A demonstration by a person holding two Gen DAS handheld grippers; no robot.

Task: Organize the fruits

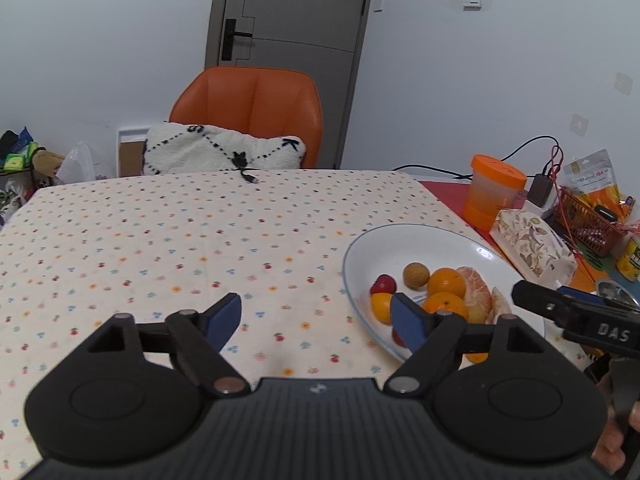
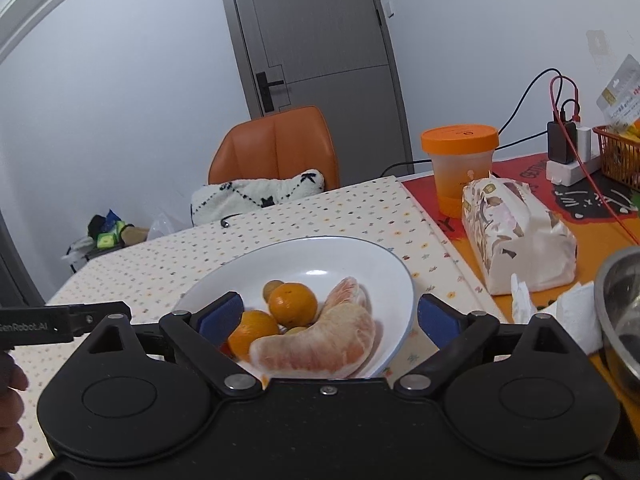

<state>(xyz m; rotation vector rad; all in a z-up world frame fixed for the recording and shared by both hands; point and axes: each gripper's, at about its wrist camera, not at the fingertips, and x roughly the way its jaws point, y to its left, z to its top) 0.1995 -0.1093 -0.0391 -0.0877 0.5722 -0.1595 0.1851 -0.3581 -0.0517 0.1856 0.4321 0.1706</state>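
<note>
A white plate (image 1: pixel 360 248) (image 2: pixel 360 252) on the dotted tablecloth holds oranges (image 1: pixel 447 282) (image 2: pixel 293 305), peeled pomelo segments (image 1: pixel 476 292) (image 2: pixel 316 350), a brown round fruit (image 1: pixel 416 275) and a red fruit (image 1: pixel 383 284). My left gripper (image 1: pixel 318 320) hovers open over the cloth just left of the plate, its right finger overlapping the plate's near rim. My right gripper (image 2: pixel 330 316) stands open above the plate's near side, the fruit showing between its fingers. Neither holds anything.
Right of the plate lie a tissue pack (image 2: pixel 516 236), an orange-lidded cup (image 2: pixel 460 164), a power strip with cables (image 2: pixel 568 160), a red basket (image 2: pixel 618 156) and a steel bowl (image 2: pixel 622 304). An orange chair (image 1: pixel 252 112) with a cushion stands behind the table.
</note>
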